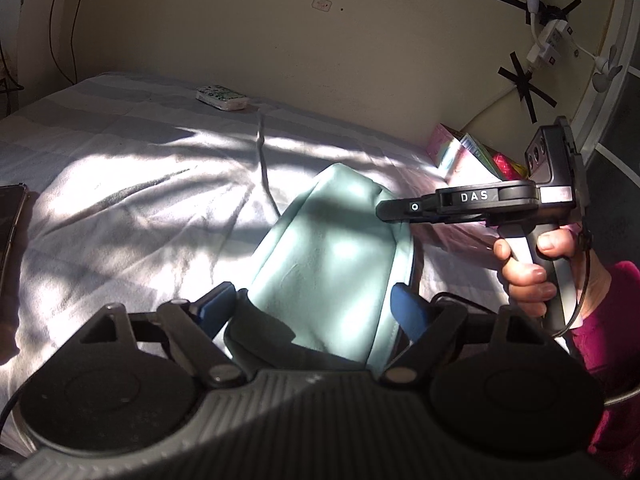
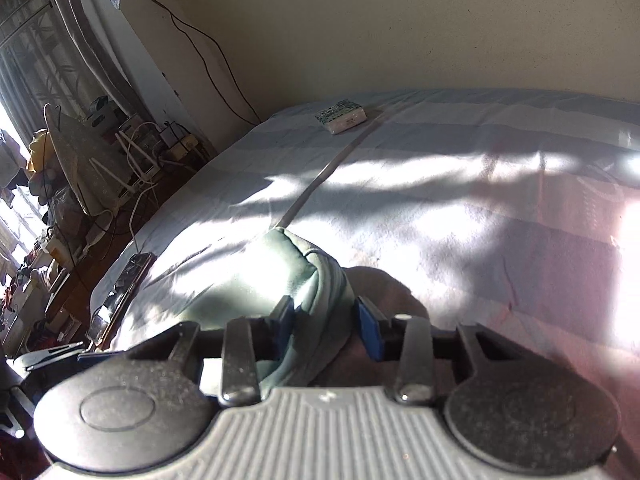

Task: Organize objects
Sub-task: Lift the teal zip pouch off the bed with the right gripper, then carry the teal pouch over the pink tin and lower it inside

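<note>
Left wrist: pouch (image 1: 332, 256) between tool (image 1: 316, 312) fingers.

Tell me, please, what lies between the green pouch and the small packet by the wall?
Only bare sheet, crossed by a pale cord running from pouch toward packet; right wrist view.

- Right gripper (image 2: 327, 322): blue pads straddle a fold of pale green pouch (image 2: 256, 276); contact unclear.
- Bed sheet (image 2: 460, 208) beneath; small packet (image 2: 341, 115) near wall.
</note>
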The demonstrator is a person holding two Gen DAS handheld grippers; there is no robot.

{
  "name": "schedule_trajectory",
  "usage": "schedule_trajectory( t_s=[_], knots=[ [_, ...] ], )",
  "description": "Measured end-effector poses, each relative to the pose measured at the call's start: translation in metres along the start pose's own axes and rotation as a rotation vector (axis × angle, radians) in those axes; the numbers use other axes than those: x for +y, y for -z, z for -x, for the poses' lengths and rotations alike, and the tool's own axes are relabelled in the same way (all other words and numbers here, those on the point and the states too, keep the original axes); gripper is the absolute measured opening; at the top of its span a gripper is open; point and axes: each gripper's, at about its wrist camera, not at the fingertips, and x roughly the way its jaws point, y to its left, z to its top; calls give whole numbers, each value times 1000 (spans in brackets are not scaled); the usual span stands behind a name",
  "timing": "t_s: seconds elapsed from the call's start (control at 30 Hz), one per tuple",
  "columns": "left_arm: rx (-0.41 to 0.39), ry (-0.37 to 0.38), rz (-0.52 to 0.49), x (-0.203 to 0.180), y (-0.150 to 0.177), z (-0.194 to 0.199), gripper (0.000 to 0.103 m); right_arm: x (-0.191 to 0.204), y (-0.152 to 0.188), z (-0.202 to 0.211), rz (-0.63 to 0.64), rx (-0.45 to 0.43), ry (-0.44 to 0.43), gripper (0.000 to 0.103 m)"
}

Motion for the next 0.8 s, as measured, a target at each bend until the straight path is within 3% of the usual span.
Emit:
schedule_trajectory(
  t_s=[0.17,0.4,0.57,0.8],
  knots=[
    [-13,-7,-64,-15,-3,-12,85,-6,33,41,-48,-15,25,33],
    [11,98,-109,-42,-17,-42,85,-10,83,95,-144,-59,45,33],
    [30,138,-153,-59,-21,-47,85,-17,100,118,-195,-108,42,36],
    [33,82,-2,-21,-23,-23,86,-26,96,119,-194,-145,19,43]
  ],
)
